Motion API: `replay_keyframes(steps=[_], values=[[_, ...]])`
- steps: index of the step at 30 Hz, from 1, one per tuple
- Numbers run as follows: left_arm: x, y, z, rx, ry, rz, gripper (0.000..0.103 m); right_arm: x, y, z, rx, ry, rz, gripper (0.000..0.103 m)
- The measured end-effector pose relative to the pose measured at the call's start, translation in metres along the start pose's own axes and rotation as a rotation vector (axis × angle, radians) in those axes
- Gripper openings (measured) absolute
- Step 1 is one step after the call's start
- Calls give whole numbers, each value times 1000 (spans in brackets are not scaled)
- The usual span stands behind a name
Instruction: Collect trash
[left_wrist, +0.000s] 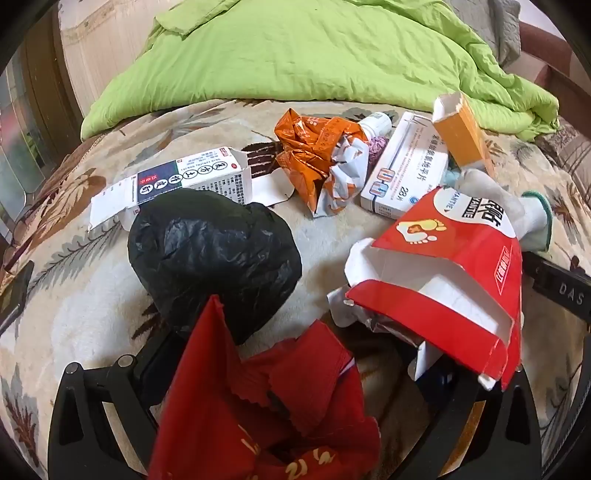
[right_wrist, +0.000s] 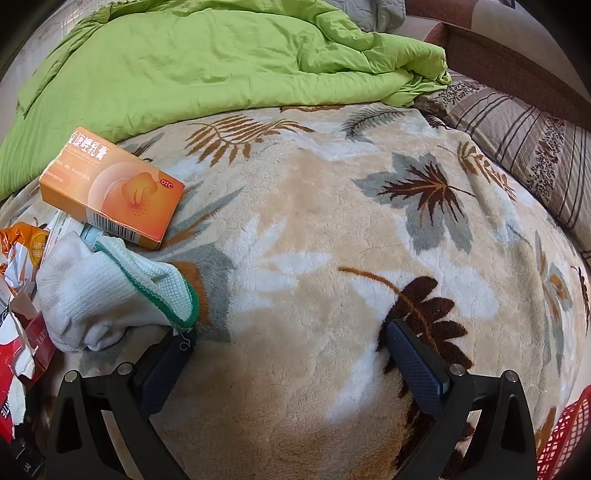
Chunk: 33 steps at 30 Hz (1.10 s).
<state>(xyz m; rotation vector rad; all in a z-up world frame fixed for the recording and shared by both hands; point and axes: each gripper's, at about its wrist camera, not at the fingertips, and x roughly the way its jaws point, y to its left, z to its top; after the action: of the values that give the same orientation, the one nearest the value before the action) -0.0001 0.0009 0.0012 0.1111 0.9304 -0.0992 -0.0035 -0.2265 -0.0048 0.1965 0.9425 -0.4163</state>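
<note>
Trash heaped on the blanket (right_wrist: 314, 229) of the bed: black bag (left_wrist: 214, 258), soft, slippery, taken by a fold; red carton (left_wrist: 443, 273), light, crushable, taken by its flap; sock (right_wrist: 107, 295), limp; left gripper (left_wrist: 295, 369) and right gripper (right_wrist: 291, 354) pitched downward, fingers released, nothing gripped.

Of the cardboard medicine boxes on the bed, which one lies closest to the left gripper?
The torn red box with the footprint logo. Its open end reaches down beside the left gripper, while the white boxes and the orange box lie farther back, toward the green quilt.
</note>
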Motion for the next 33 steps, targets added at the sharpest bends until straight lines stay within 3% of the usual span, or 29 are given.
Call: replay_keyframes(steps=[3,8,13,15,19,22,25,28,31,33], values=[[-5,3,-1,22,19,-60,103,0,0,0,-1,-8,0,103],[-33,19,-11,-89,-11,-205,103,-1,0,0,1,-13,1,103],[-65,16,-8,-99,-133,-143,103,6,13,0,-27,13,-41,103],[-79,16,-6,-136,-187,-148,103,4,8,5,-20,27,-20,103],[-96,11,-13,-105,-202,-141,103,-13,-5,3,-75,33,75,103],[-120,14,-31,-90,-259,-112,103,-41,-13,-8,-124,-32,84,103],[-156,13,-54,-63,-360,-81,103,-92,-41,-17,-27,-193,155,103],[-182,9,-77,3,-459,-27,103,-137,-56,-29,-12,-309,223,103],[-198,10,-96,20,-479,-32,103,-183,-60,-58,-123,-468,201,103],[-200,10,-103,1,-456,-37,103,-199,-61,-75,-156,-494,222,103]])
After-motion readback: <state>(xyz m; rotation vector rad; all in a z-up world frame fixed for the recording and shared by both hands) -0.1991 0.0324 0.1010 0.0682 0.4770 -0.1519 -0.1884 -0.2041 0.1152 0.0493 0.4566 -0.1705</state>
